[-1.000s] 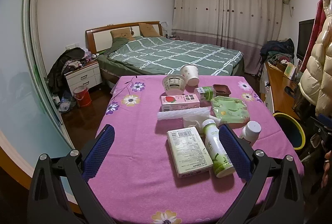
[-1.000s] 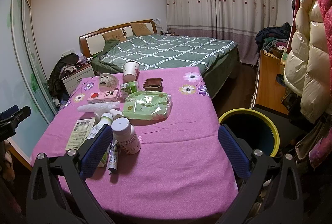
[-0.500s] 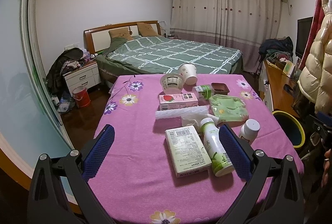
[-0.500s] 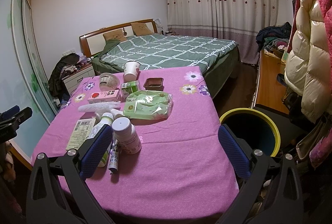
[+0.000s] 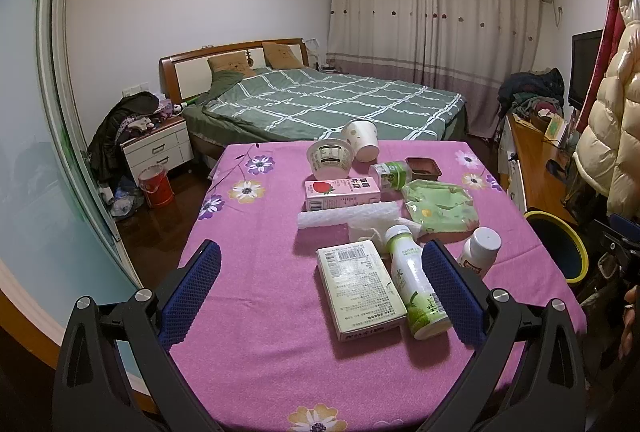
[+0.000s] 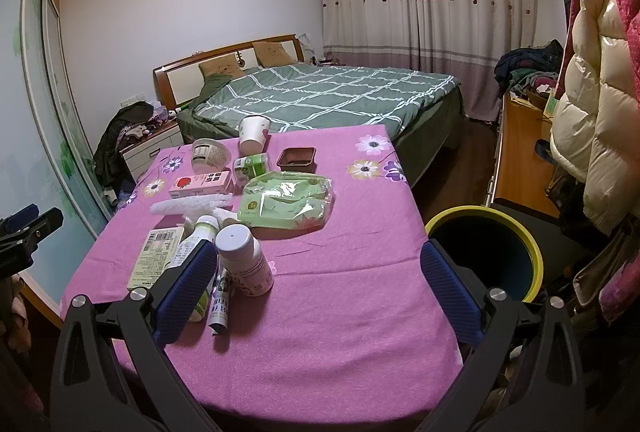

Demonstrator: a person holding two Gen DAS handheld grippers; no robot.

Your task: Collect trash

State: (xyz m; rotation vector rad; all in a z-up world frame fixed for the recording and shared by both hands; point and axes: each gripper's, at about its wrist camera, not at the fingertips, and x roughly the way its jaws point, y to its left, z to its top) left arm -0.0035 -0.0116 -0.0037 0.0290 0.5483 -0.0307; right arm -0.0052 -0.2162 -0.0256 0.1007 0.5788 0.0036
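Trash lies on a purple flowered tablecloth (image 5: 256,312): a flat white carton (image 5: 358,288), a green-and-white drink bottle (image 5: 416,292), a white pill bottle (image 6: 244,260), a pink milk carton (image 5: 342,191), a green plastic pack (image 6: 286,203), a paper cup (image 5: 360,139), a clear tub (image 5: 330,157) and a small tube (image 6: 220,306). A yellow-rimmed bin (image 6: 486,252) stands on the floor right of the table. My left gripper (image 5: 320,292) is open above the near table edge, the flat carton between its fingers. My right gripper (image 6: 316,292) is open and empty, near the pill bottle.
A bed (image 5: 328,103) with a green checked cover stands beyond the table. A white nightstand (image 5: 158,147) and a red bucket (image 5: 156,185) are at the left. A wooden desk (image 6: 520,159) and hanging puffy coats (image 6: 592,119) are at the right.
The left wrist view has drifted slightly, the table objects shifting a little left in frame. The right gripper barely moved. Both grippers stay open.
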